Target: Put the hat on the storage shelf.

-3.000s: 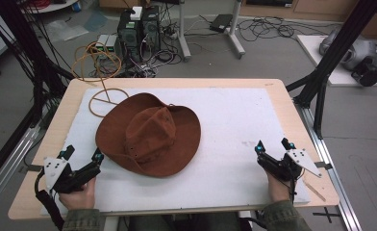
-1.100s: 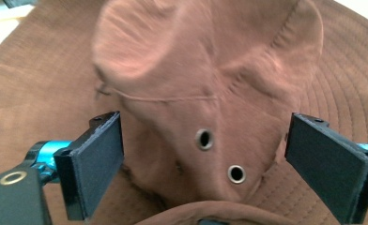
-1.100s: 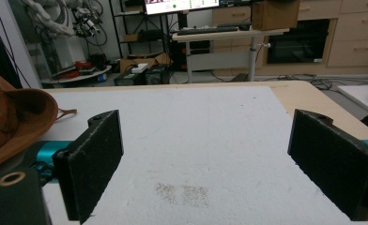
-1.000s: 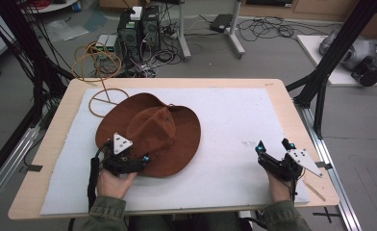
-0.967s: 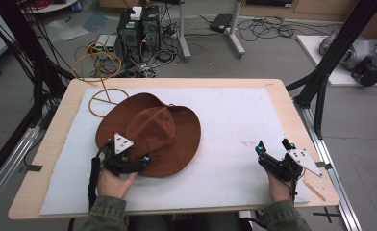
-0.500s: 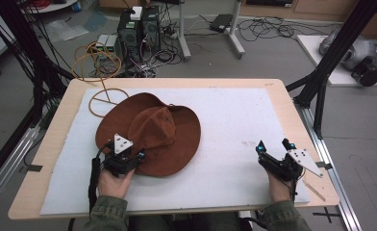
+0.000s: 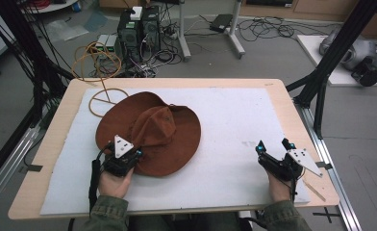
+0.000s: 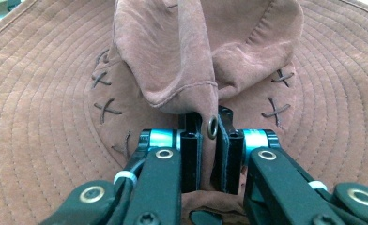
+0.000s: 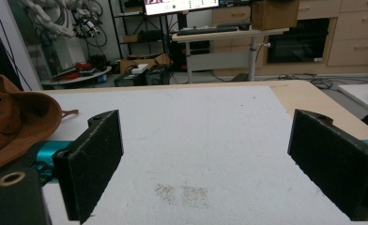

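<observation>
A brown suede hat [image 7: 153, 130] lies brim down on the white mat [image 7: 234, 120], left of centre. My left gripper [image 7: 129, 156] is at the hat's near brim. In the left gripper view its jaws have just been closing, and the left gripper [image 8: 211, 126] is now shut on a fold of the hat's crown [image 8: 191, 56] by a metal eyelet [image 8: 212, 126]. My right gripper [image 7: 273, 147] rests on the mat at the front right. It stands open [image 9: 205, 140] with only bare mat between its pads, and the hat's brim [image 9: 13, 122] lies far to its left.
A tan cord [image 7: 105, 96] loops from the hat over the table's far left edge towards computers and cables on the floor. Black frame posts [image 7: 321, 82] stand at both sides of the wooden table [image 7: 292, 110].
The left hand came from the front left corner to the hat, then its jaws closed on the crown fold. The right hand has stayed put.
</observation>
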Tool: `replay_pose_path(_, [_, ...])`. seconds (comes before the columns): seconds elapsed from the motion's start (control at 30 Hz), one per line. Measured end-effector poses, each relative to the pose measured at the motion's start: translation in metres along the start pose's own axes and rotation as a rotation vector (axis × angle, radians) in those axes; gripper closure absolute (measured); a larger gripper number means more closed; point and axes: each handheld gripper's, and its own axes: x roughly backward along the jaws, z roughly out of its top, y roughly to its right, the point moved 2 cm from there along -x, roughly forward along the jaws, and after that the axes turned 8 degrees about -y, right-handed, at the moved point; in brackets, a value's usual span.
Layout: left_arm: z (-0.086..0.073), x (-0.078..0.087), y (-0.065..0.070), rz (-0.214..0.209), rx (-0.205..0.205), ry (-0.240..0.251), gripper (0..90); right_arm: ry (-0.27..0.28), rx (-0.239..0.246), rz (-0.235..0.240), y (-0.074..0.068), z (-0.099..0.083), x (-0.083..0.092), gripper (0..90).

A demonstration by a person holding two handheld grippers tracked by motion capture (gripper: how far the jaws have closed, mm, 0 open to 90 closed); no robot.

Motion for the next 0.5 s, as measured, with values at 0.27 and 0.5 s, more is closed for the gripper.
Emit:
replay_pose_path(0.27, [0.001, 0.005, 0.001, -0.036, 0.001, 0.062, 82.4, 0.0, 0.001, 0.0, 0.001, 0.0, -0.001, 9.9])
replay_pose_path(0.5, [0.008, 0.017, 0.006, -0.044, -0.061, 0.187, 82.3, -0.005, 0.0, 0.001, 0.0, 0.0, -0.001, 9.9])
